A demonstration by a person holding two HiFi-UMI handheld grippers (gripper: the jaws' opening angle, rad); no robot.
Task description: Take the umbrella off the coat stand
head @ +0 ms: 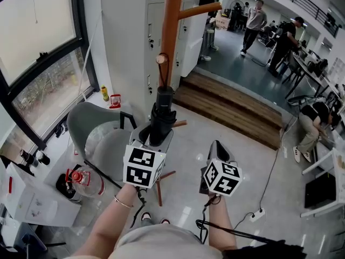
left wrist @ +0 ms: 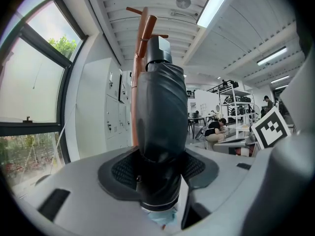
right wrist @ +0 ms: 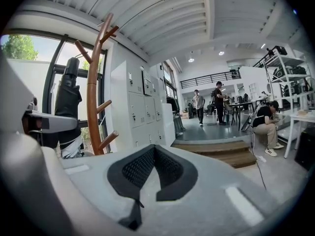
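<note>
The orange-brown coat stand (head: pixel 170 31) rises in front of me with short pegs. A black folded umbrella (head: pixel 161 115) stands upright against its pole. A thin strap runs from the umbrella's top toward a low peg (head: pixel 161 59). My left gripper (head: pixel 159 135) is shut on the umbrella's lower body. In the left gripper view the umbrella (left wrist: pixel 160 117) fills the space between the pads (left wrist: pixel 123 170), with the stand (left wrist: pixel 141 38) behind it. My right gripper (head: pixel 216 147) hovers to the right, shut and empty (right wrist: pixel 155 154). It looks at the stand (right wrist: pixel 93 92) and umbrella (right wrist: pixel 68 100).
A grey chair (head: pixel 102 136) sits left of the stand, by the window. White lockers (head: pixel 135 31) stand behind it. A wooden step (head: pixel 232 108) leads to a back area with several people. A power strip (head: pixel 257 215) and cable lie on the floor at right.
</note>
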